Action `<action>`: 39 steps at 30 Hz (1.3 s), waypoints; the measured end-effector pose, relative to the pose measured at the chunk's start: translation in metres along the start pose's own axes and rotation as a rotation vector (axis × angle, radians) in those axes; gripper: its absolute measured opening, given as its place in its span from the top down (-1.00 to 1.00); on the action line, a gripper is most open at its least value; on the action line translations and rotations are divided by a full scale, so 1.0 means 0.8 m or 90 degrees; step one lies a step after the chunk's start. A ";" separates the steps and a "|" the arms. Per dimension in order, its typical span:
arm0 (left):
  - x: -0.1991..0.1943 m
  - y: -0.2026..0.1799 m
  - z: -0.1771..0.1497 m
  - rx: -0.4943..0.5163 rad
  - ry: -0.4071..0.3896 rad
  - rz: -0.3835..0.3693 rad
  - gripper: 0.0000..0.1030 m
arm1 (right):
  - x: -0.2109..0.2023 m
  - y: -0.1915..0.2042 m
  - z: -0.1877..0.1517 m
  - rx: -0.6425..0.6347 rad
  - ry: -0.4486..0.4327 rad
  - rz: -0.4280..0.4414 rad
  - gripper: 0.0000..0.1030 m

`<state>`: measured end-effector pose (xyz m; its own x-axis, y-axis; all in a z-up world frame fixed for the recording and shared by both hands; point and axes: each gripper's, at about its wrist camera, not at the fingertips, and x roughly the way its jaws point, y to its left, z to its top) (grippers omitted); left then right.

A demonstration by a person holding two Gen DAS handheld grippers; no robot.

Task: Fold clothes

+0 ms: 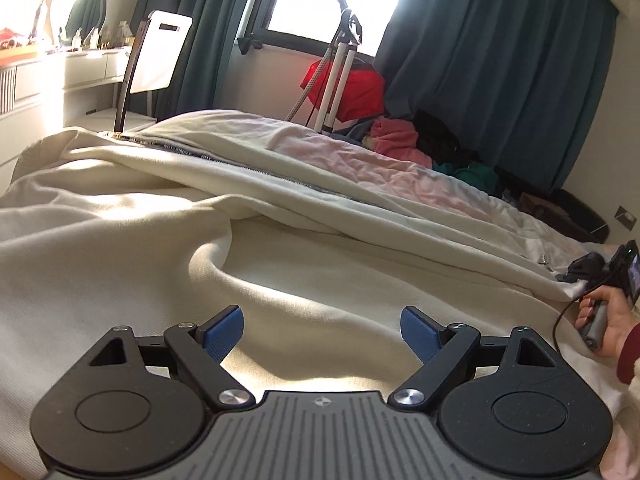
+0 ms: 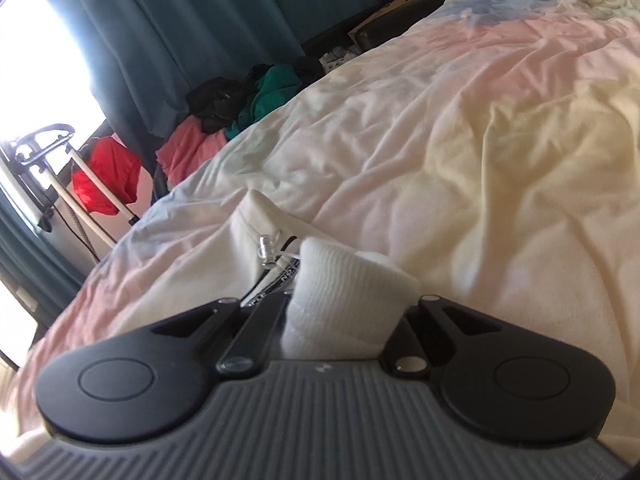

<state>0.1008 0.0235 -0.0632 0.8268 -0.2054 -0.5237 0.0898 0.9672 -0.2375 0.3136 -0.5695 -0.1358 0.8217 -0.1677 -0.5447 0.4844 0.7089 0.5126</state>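
Note:
A cream zip-up garment (image 1: pixel 192 240) lies rumpled across the bed, its dark zipper tape (image 1: pixel 256 172) running diagonally. My left gripper (image 1: pixel 322 332) hovers low over the garment's near part, open, with nothing between its blue pads (image 1: pixel 224 332). At the far right a hand (image 1: pixel 612 328) holds my right gripper (image 1: pixel 580 274) at the garment's corner. In the right wrist view, my right gripper (image 2: pixel 348 306) is shut on the white ribbed hem (image 2: pixel 348 284), which bunches up and hides the fingertips. A metal zipper pull (image 2: pixel 267 249) lies just beyond it.
A pastel bedsheet (image 2: pixel 480 128) covers the bed. Beyond its far edge lies a pile of pink, green and black clothes (image 1: pixel 396 140), with a red garment (image 1: pixel 352 88) by a white stand. Teal curtains (image 1: pixel 500 60) flank the window. A chair (image 1: pixel 156 56) and dresser stand at the left.

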 end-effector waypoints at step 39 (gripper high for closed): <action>-0.192 0.244 0.024 -0.415 0.010 0.155 -0.82 | -0.336 -0.008 -0.098 -0.027 0.013 -0.029 -0.37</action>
<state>0.0017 0.2465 -0.0132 0.7723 -0.0006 -0.6352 -0.4537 0.6994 -0.5522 0.0657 -0.4755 -0.0446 0.7923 -0.1870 -0.5807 0.5079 0.7296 0.4579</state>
